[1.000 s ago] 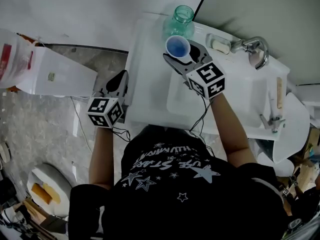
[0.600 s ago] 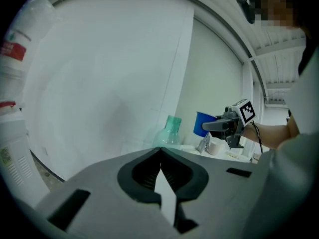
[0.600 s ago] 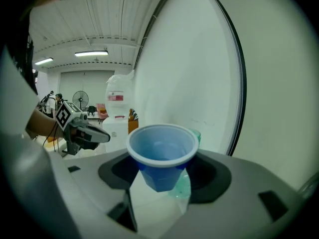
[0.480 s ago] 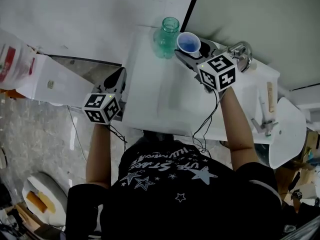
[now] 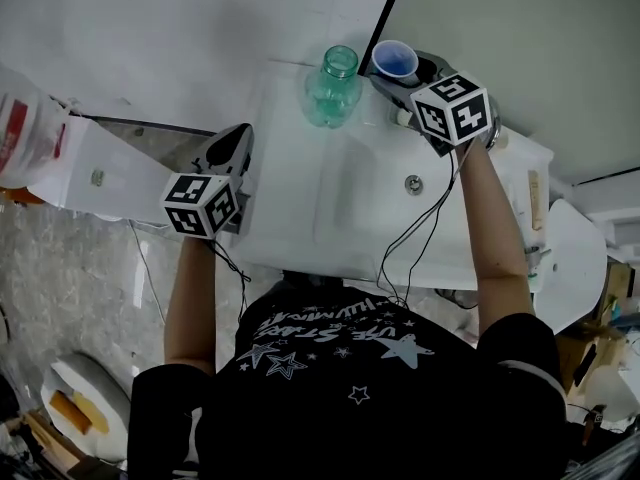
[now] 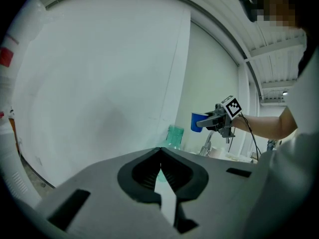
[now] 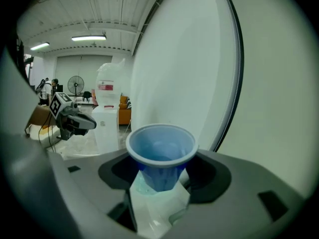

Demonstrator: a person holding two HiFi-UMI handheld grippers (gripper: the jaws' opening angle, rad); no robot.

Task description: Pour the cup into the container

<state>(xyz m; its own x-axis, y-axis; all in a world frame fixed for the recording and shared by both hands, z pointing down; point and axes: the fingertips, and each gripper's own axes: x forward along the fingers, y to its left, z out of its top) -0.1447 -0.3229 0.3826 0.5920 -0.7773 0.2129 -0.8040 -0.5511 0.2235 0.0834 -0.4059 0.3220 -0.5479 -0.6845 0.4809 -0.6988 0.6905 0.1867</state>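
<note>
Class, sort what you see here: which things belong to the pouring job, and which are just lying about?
In the job: blue cup, gripped by the right gripper; green glass bottle on the sink.
Lying about: white box beside the sink; drain; left gripper, shut and empty.

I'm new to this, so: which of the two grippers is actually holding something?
The right gripper: its jaws grip a blue cup. The left gripper is shut with nothing between its jaws.

White lettering (image 5: 322,324) among stars on black shirt (image 5: 400,418), too distorted to read
</note>
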